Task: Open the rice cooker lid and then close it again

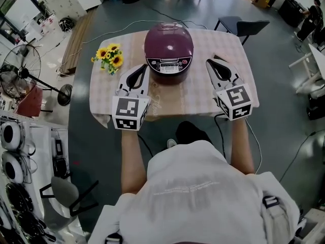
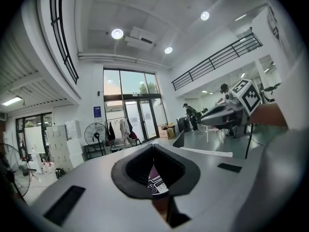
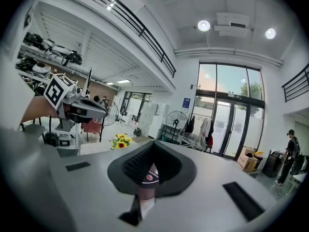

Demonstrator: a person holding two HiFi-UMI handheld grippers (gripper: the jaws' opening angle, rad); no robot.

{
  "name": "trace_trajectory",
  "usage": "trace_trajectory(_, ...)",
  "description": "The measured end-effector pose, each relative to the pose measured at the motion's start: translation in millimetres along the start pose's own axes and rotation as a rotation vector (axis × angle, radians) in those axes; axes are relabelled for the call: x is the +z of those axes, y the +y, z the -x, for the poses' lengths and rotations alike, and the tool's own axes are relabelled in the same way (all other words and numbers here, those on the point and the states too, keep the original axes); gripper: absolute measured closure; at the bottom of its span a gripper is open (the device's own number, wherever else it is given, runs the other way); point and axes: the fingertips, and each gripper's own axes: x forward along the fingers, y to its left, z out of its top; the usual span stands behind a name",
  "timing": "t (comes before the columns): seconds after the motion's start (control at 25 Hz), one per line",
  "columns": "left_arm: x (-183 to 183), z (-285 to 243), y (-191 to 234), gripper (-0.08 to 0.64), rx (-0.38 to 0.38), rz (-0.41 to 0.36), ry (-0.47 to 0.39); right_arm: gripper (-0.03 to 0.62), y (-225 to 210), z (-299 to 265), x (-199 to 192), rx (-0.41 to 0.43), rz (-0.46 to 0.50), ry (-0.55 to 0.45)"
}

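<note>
A dark purple rice cooker [image 1: 168, 49] stands on the checked table [image 1: 200, 98], lid down, its control panel facing me. My left gripper [image 1: 144, 67] hovers just left of its front, jaws shut and empty. My right gripper [image 1: 210, 62] hovers to the right of the cooker, also shut and empty. In the left gripper view only a sliver of the cooker's panel [image 2: 157, 184] shows through the closed jaws. The right gripper view shows a strip of the cooker [image 3: 150, 175] the same way.
A bunch of sunflowers [image 1: 110, 57] lies at the table's far left corner. A dark chair [image 1: 239, 25] stands behind the table on the right, and a standing fan [image 1: 23, 71] is off to the left. A cable runs across the floor behind the table.
</note>
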Motion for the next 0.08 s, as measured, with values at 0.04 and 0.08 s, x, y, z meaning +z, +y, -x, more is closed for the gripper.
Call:
trace_trajectory(0.04, 0.4, -0.5, 1.3, 0.543, 0.001, 0.001, 0.000, 0.568, -1.1, -1.1, 0.9, -0.001, -0.001, -0.002)
trace_trajectory(0.08, 0.9, -1.0, 2.7, 0.543, 0.001, 0.001, 0.000, 0.568, -2.2, -2.3, 1.9, -0.003, -0.001, -0.004)
